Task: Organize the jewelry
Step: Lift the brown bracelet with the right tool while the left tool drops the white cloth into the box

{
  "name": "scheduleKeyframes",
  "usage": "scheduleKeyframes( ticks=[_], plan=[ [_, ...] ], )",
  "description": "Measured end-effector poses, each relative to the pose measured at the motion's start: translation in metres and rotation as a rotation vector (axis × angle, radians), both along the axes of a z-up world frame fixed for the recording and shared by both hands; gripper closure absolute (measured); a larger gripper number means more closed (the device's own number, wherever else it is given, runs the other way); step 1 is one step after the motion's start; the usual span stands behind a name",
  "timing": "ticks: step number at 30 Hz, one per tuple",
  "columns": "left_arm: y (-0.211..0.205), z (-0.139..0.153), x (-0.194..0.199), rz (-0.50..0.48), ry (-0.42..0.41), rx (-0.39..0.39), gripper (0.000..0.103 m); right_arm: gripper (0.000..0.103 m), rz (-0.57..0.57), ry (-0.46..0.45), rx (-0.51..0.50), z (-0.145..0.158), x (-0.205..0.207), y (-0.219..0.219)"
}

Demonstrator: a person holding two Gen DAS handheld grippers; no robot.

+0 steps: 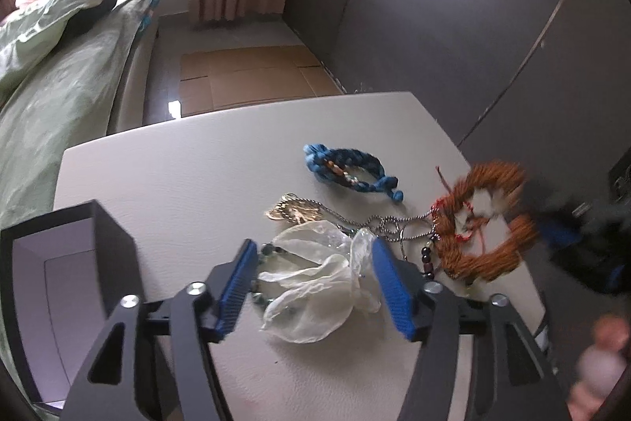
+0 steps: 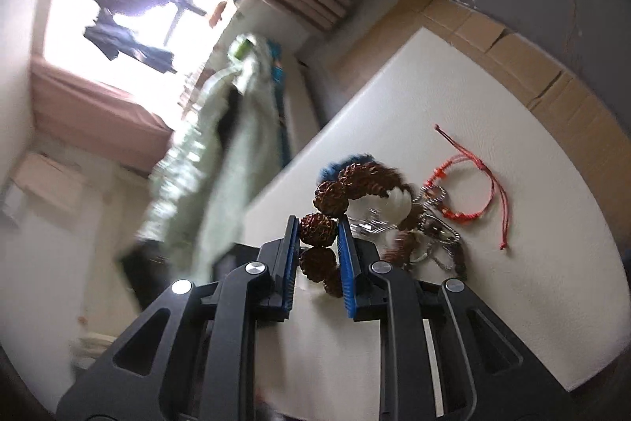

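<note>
White table [image 2: 493,145] bears jewelry; right hand-held gripper [image 2: 317,235] clamps seed-bead bracelet [image 2: 335,192].

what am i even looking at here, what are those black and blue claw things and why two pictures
The claws are two hand-held grippers; a person carries one in each hand, and each has a wide-angle camera looking along its fingers. That is why there are two pictures: one from the left gripper, one from the right.

The left gripper is open, its blue pads either side of a filmy white pouch on the white table. Nearby lie a blue braided bracelet, a gold pendant on a metal chain, and a blurred orange-brown bracelet. An open black box stands at the left.

The right gripper is shut on a bracelet of large brown knobbly beads. A red cord bracelet lies on the table beyond.
</note>
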State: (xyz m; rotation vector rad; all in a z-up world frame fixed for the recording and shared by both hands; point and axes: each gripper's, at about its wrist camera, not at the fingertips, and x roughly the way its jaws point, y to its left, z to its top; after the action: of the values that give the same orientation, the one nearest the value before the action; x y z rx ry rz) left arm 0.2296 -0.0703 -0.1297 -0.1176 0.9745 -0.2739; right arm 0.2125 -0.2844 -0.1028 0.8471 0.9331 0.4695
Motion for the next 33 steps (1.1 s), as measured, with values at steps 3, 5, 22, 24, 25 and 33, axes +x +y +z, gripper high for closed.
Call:
scheduleKeyframes(
  ticks=[3, 5, 22, 24, 25, 33],
  plan=[
    [-0.011, -0.010, 0.002, -0.020, -0.001, 0.039, 0.039, 0.083, -0.009, -0.019, 0.070, 0.006, -0.001, -0.010],
    [-0.016, -0.018, 0.003, -0.024, 0.008, 0.054, 0.040, 0.083, -0.014, -0.024, 0.091, 0.008, -0.002, -0.016],
    [0.015, 0.034, -0.037, 0.033, -0.131, -0.020, 0.103, 0.083, -0.018, -0.075, 0.090, 0.021, -0.032, -0.025],
    [0.023, 0.043, -0.043, 0.046, -0.151, -0.031, 0.103, 0.083, -0.009, -0.095, 0.097, 0.023, -0.036, -0.023],
    [0.028, 0.049, -0.047, 0.054, -0.162, -0.036, 0.103, 0.083, -0.006, -0.102, 0.099, 0.026, -0.038, -0.021],
    [0.061, 0.076, -0.074, 0.086, -0.211, -0.046, 0.103, 0.083, 0.039, -0.140, 0.113, 0.032, -0.045, 0.001]
  ],
)
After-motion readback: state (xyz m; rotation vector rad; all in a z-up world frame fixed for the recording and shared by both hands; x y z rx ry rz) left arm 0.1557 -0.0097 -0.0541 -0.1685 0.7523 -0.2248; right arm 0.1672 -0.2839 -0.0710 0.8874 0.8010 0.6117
